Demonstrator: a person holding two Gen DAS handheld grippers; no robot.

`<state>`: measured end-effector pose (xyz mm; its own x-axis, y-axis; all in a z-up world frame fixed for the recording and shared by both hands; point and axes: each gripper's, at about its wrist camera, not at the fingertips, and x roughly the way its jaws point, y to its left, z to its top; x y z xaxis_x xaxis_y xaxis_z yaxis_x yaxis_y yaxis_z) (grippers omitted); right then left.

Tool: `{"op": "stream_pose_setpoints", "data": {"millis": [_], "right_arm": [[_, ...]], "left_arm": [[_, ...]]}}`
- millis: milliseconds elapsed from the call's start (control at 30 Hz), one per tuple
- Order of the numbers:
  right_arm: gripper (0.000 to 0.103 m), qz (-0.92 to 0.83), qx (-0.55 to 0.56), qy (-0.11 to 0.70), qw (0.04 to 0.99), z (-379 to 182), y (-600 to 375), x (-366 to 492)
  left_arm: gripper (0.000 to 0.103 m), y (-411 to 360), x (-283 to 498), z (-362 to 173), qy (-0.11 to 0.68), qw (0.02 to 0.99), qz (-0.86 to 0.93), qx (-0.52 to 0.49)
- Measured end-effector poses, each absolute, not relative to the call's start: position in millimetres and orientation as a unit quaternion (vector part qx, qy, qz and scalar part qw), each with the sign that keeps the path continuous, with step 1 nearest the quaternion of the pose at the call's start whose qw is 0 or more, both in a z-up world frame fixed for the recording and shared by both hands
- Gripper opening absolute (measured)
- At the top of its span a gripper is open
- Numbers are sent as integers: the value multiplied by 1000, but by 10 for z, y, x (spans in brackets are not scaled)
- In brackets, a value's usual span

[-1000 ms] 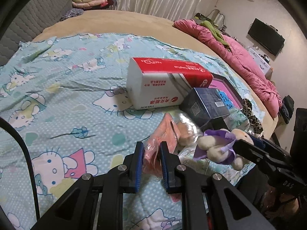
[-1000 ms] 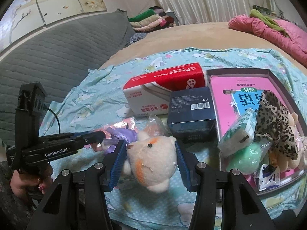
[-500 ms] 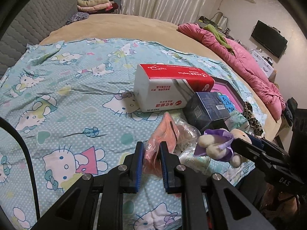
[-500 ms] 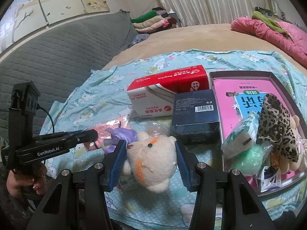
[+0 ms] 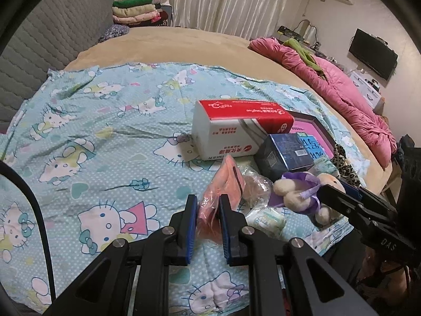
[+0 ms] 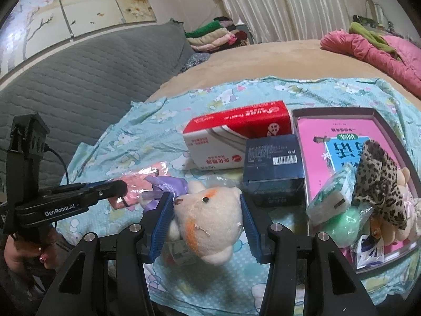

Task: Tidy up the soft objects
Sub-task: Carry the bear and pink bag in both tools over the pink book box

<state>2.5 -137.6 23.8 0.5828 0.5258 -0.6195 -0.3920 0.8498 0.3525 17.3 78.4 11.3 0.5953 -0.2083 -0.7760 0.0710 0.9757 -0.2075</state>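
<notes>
The red-and-white tissue box serves as the landmark, standing on the cartoon-cat sheet spread over a tan bed. To the left of the box the sheet lies bare and wide out to its rumpled edge by the grey quilted headboard; on its right side things crowd together. The dark blue box touches the tissue box's near right corner, and the grey tray with a pink printed bottom sits just right of both, its near end filled with a leopard-print cloth, a green packet, a green ball and other small soft items I cannot tell apart. In front of the tissue box, the left tool is closed on a pink bagged item, pinched narrowly between its blue pads. Just right of that, the right tool grips one cream plush toy with orange patches and a purple ribbon, its jaws wide around the head. A clear crumpled bag and a pale packet lie on the sheet between the two. Beyond the box, one pink quilt runs along the bed's far right edge; folded clothes are stacked by the curtains. Two boxes, one tray, two tools.
</notes>
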Motion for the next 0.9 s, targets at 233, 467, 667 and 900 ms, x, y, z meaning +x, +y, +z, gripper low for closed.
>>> {"op": "stream_pose_setpoints", "data": {"millis": [233, 467, 667, 900], "right_arm": [[53, 257, 102, 354, 894, 361, -1482, 9], [53, 251, 117, 327, 903, 510, -1632, -28], [53, 242, 129, 306, 912, 616, -1785, -56], [53, 199, 150, 279, 928, 732, -2159, -57]], "left_arm": [[17, 664, 111, 328, 427, 898, -81, -63], [17, 520, 89, 513, 413, 905, -83, -59], [17, 383, 84, 614, 408, 908, -87, -48], [17, 19, 221, 727, 402, 907, -119, -40]]}}
